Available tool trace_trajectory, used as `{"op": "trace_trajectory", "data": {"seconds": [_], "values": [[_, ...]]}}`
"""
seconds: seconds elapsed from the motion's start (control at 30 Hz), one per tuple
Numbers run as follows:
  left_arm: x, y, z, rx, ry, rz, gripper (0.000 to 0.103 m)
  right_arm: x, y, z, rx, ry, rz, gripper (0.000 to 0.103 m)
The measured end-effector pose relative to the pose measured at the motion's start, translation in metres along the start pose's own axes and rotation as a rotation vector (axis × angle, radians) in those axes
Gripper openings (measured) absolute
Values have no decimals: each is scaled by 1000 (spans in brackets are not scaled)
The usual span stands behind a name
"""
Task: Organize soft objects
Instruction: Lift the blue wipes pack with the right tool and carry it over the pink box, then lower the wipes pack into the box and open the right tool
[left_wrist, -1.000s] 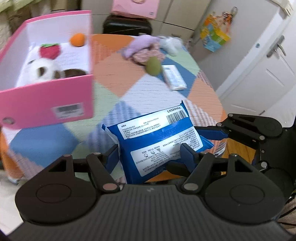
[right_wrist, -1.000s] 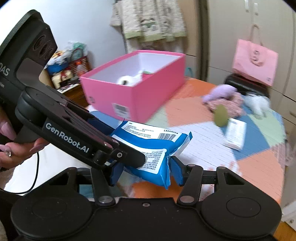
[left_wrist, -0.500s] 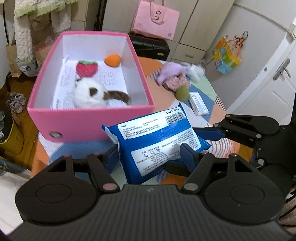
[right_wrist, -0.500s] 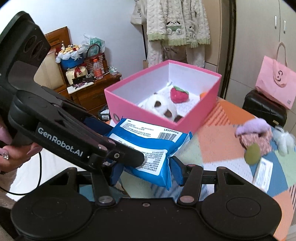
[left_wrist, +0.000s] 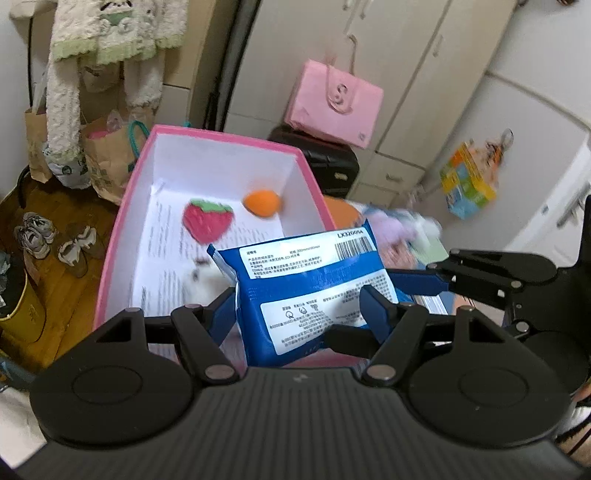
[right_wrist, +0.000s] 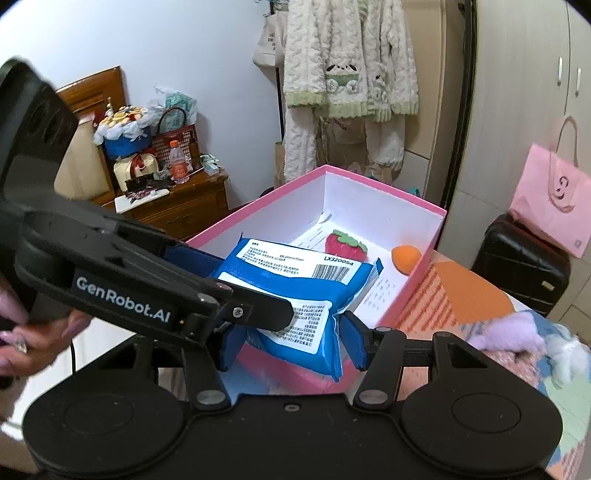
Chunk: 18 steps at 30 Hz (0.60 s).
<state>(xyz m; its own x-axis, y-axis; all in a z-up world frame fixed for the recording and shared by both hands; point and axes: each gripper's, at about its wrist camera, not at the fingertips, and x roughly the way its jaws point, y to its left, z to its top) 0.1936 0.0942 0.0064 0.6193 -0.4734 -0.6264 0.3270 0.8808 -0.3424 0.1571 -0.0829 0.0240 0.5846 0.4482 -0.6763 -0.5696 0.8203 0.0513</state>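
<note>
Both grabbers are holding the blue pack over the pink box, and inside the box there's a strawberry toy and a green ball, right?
Almost. The ball in the pink box is orange, not green; the right wrist view shows it beside the strawberry toy. The rest holds: the left gripper and right gripper both hold the blue pack over the box.

Each claw is matte black plastic with two round housings, silver pivot screws and blue finger pads (left_wrist: 373, 308). The left claw (right_wrist: 258, 295) carries white "GenRobot.AI" lettering on its arm, seen from the right wrist. A thin black cable (right_wrist: 74, 354) hangs beneath the person's hand (right_wrist: 33, 332), whose nails are long and pale pink.
</note>
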Motion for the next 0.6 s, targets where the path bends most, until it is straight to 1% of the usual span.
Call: {"op": "trace_trajectory", "data": {"seconds": [0.1, 0.2, 0.37, 0.47, 0.6], "values": [[14, 10, 13, -8, -3, 18, 69, 17, -12, 10, 27, -13, 12, 61], [30, 20, 24, -21, 7, 25, 69, 36, -23, 20, 39, -6, 23, 61], [52, 27, 33, -33, -2, 44, 69, 62, -37, 31, 53, 13, 4, 61], [64, 35, 39, -41, 10, 41, 69, 73, -45, 34, 80, 18, -6, 61], [75, 45, 43, -49, 38, 50, 69, 88, -50, 36, 104, 33, 0, 61]]}}
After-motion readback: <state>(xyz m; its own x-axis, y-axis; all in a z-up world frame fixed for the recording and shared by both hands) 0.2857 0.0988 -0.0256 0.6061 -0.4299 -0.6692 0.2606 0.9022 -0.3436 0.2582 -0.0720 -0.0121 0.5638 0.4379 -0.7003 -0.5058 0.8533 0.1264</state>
